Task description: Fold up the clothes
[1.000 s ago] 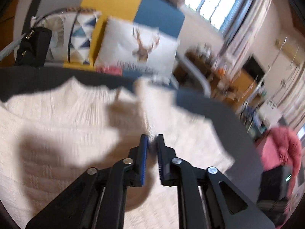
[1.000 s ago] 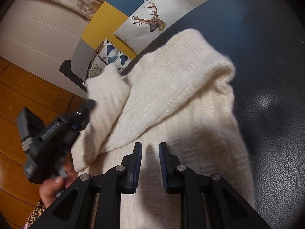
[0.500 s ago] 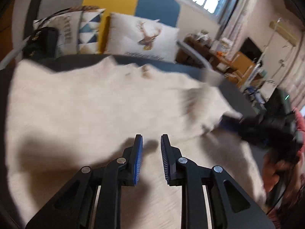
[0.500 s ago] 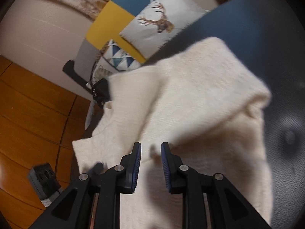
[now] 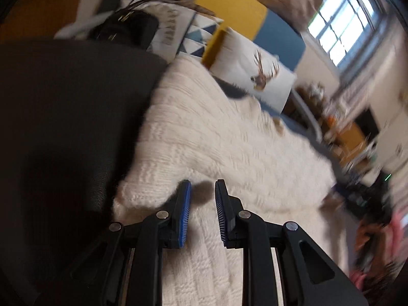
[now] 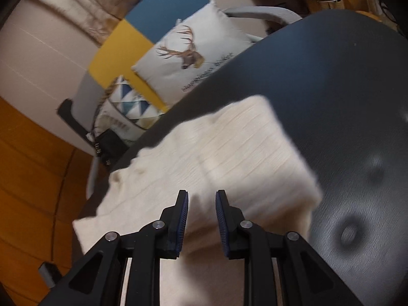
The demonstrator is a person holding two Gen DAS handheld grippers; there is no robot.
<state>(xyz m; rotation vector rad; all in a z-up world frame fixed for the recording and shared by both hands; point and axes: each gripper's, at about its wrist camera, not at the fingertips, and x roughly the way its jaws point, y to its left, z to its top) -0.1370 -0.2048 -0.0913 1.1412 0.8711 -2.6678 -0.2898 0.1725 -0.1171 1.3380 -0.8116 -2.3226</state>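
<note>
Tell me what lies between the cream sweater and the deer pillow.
Only a bare strip of the dark leather seat separates the cream sweater from the deer pillow, seen in the right wrist view.

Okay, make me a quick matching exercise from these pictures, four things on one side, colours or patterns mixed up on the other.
Things:
1. sweater
2. cushion by the window side
3. small cushion
4. padded surface

Descriptions:
A. dark, dimpled
B. cream knit
C. blue triangles
D. deer print

Pairs: 1-B, 2-D, 3-C, 4-A
</note>
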